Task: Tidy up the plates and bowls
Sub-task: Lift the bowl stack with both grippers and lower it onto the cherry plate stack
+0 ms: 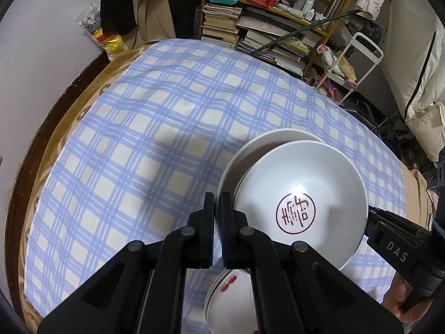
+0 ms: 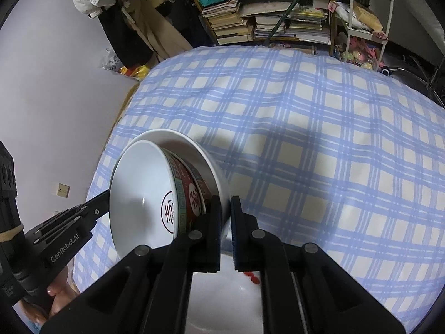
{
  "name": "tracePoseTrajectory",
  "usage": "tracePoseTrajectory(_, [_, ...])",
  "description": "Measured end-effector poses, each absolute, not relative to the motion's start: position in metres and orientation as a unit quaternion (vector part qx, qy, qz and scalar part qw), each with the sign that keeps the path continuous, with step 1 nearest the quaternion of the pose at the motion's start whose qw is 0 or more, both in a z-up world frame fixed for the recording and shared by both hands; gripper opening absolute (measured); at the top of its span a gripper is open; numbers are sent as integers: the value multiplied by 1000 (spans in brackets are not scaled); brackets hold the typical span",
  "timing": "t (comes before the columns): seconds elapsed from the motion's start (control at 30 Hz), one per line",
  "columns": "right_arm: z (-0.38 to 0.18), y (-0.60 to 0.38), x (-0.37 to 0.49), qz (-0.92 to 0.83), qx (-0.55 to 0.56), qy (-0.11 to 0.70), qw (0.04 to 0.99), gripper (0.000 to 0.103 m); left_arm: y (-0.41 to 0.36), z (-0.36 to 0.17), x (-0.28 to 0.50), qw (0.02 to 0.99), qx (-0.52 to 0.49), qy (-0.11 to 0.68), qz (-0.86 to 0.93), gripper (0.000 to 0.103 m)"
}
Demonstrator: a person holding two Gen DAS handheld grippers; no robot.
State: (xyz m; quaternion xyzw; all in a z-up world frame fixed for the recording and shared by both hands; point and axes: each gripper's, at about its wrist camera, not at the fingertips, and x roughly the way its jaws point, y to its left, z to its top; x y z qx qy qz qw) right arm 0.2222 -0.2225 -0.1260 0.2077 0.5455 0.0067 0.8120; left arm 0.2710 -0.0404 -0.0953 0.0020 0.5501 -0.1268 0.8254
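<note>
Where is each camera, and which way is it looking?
Left wrist: sits on the left gripper, looks down at the checked cloth; the right gripper shows at the bowl's right.
Right wrist: sits on the right gripper, pinching the plate under that bowl; a hand shows.
Both share bowl, cloth, bookshelf.

The left black two-finger gripper [image 1: 217, 203] points steeply downward, its jaws pressed together on the rim of a white ceramic dish [image 1: 303, 203] with a red seal mark. The right black two-finger gripper [image 2: 225, 208] points steeply down as well, jaws nearly together, pinching the opposite rim of the same stack. A hand [image 2: 57, 295] grips the left gripper's handle; another hand [image 1: 400, 303] grips the right one's.
</note>
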Motion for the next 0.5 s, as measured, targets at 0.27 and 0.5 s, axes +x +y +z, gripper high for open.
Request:
tracePoseTrajectory(0.27, [-110,-220,198,9,211,540,815,11,-39,-79,245,828,11,545,-128,1])
tracePoseTrajectory(0.5, [-100,-216,169,13,215,535,817,11,-34,-66,219,832,10,538,-131,2])
